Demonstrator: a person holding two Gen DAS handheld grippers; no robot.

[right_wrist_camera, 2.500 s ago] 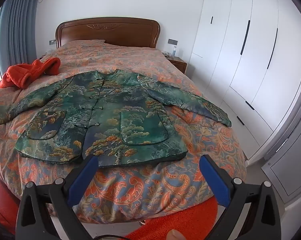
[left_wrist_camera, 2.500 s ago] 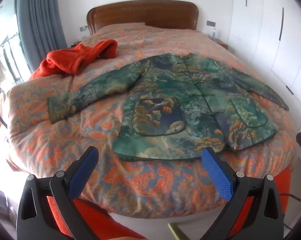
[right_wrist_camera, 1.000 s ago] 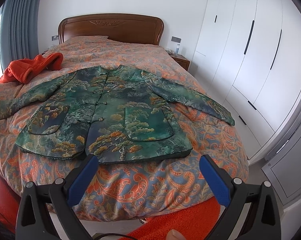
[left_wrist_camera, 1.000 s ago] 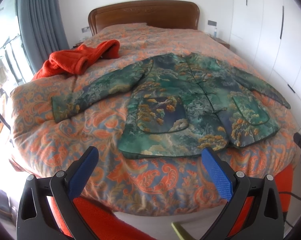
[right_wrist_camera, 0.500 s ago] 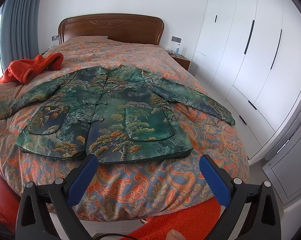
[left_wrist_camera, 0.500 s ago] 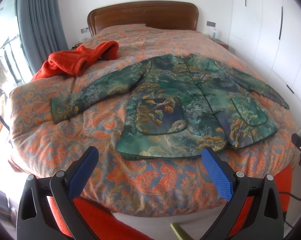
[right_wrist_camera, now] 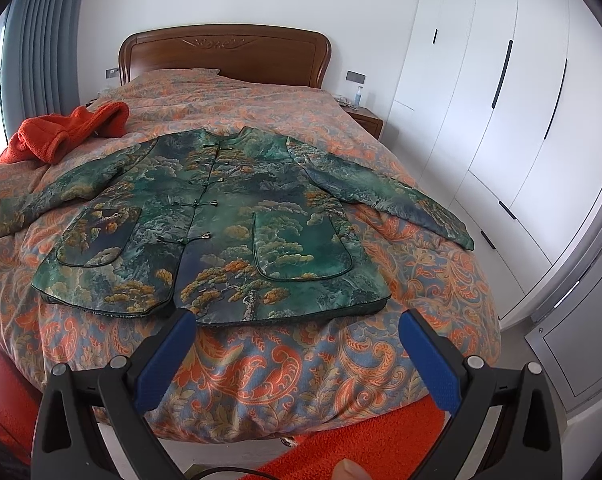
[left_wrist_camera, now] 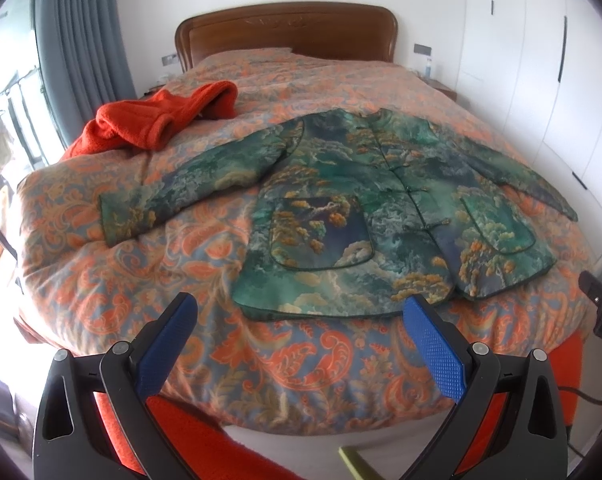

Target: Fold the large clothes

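Green jacket [right_wrist_camera: 205, 224] flat, sleeves out, near foot edge of bed [right_wrist_camera: 285, 364]; folding not begun. Left gripper [left_wrist_camera: 301, 338], right gripper [right_wrist_camera: 297, 344] hover off edge, jaws spread, empty. Next: reach for sleeves

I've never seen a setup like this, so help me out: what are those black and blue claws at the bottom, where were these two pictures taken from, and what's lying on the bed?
There is no robot here. A person holds a two-finger clamp in each hand, with a wide-angle camera looking along its fingers. One picture comes from the left gripper, the other from the right gripper. Both are open and hold nothing. On the bed's paisley duvet a green brocade jacket lies flat, buttoned, sleeves spread, not yet folded. An orange fleece garment lies bunched near the bed's far left side.
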